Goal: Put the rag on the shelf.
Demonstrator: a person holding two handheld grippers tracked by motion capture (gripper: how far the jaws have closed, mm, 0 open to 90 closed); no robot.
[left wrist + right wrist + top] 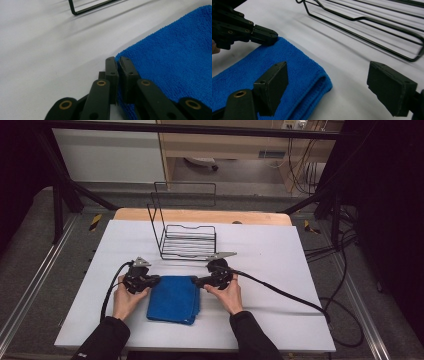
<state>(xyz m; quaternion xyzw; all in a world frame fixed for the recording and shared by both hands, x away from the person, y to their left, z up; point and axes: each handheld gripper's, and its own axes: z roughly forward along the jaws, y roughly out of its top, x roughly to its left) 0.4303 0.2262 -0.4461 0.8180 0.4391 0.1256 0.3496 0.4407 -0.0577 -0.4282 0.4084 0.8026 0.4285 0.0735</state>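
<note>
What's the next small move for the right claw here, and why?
Probably slide the right claw onto the blue cloth's near corner and close. Its jaws stand open astride that folded corner, gripping nothing, while the left claw is already shut on the opposite corner.

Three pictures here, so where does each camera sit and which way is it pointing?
High view: above the person's side, looking forward and down on the table; both forearms, hands, grippers show.
Left gripper view: rides the left gripper, shut on the blue cloth's corner.
Right gripper view: rides the right gripper, open over the cloth's other corner.
All three share the cloth and wire rack.
</note>
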